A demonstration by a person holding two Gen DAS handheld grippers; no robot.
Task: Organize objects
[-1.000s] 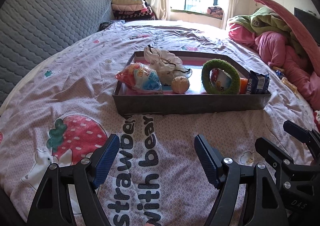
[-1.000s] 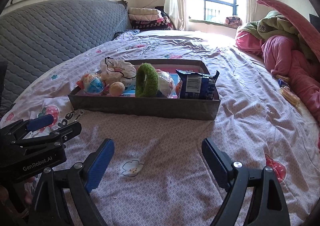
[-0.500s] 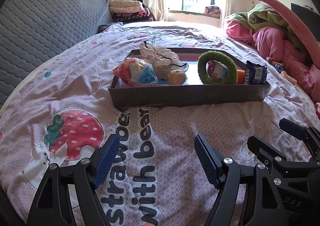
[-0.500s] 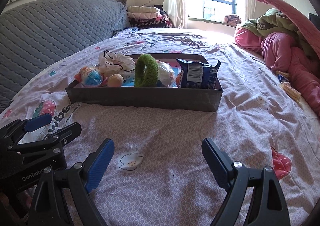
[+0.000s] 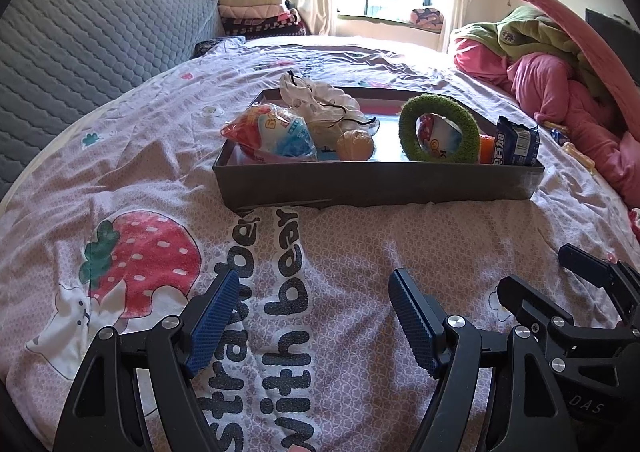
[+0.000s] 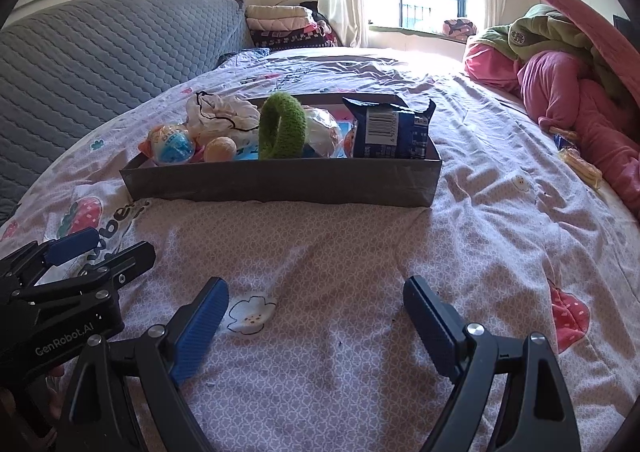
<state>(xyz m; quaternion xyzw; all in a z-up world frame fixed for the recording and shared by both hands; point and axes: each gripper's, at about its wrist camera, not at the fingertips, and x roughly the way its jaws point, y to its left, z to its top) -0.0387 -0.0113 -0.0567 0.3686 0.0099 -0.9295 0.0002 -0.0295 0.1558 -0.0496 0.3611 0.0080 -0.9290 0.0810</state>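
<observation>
A shallow grey box sits on the bed ahead of both grippers. It holds a colourful wrapped toy, a white cloth bundle, a tan ball, a green fuzzy ring and a blue snack packet. My left gripper is open and empty over the bedsheet. My right gripper is open and empty, to the right of the left one.
The bed carries a pink strawberry-print sheet. A grey quilted headboard runs along the left. A pile of pink and green clothes lies at the right. Small wrapped snacks lie beside that pile.
Both grippers have drifted lower and slightly back, so the box appears a little higher in view. Both stay open and empty.
</observation>
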